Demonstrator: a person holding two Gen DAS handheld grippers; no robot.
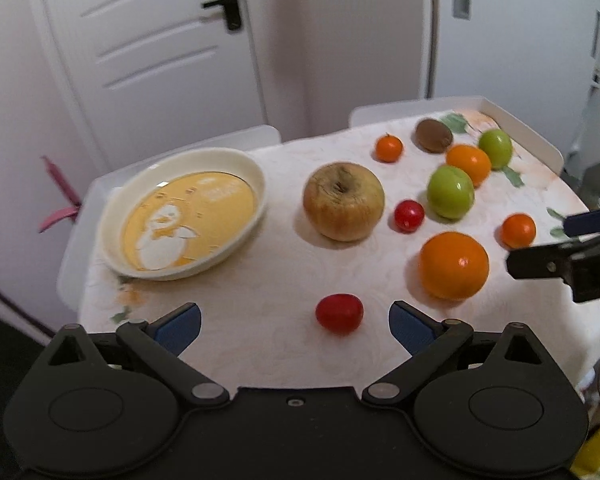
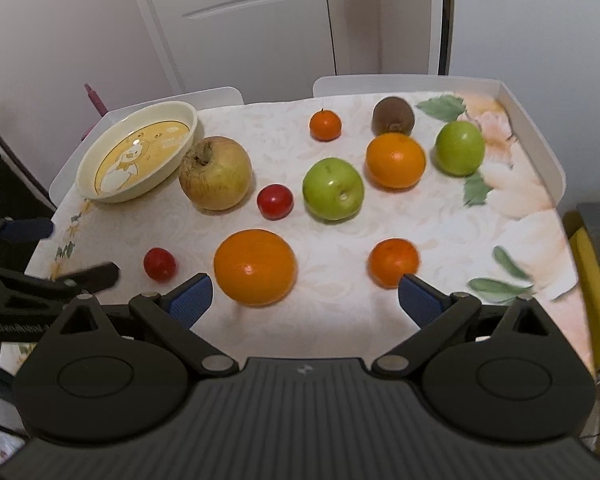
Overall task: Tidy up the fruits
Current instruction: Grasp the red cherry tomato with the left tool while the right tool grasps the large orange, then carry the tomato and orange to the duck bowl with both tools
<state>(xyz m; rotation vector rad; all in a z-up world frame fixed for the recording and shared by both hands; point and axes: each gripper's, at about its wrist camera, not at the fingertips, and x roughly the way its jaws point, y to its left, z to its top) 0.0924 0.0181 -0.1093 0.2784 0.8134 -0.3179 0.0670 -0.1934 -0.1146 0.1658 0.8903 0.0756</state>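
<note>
Nothing was sorted: the plate (image 1: 180,216) at ten o'clock lay bare, fruit scattered on the counter (image 1: 260,280), and both the left hand-held gripper (image 1: 296,322) and right hand-held gripper (image 2: 306,294) were released

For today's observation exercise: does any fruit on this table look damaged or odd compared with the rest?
Yes: the large yellowish apple beside the duck-print plate looks wrinkled and browned around its stem hollow, as if past its best. The two green apples, the oranges and the red tomatoes look smooth and glossy. Nothing appears spilled; the plate holds no fruit.
</note>
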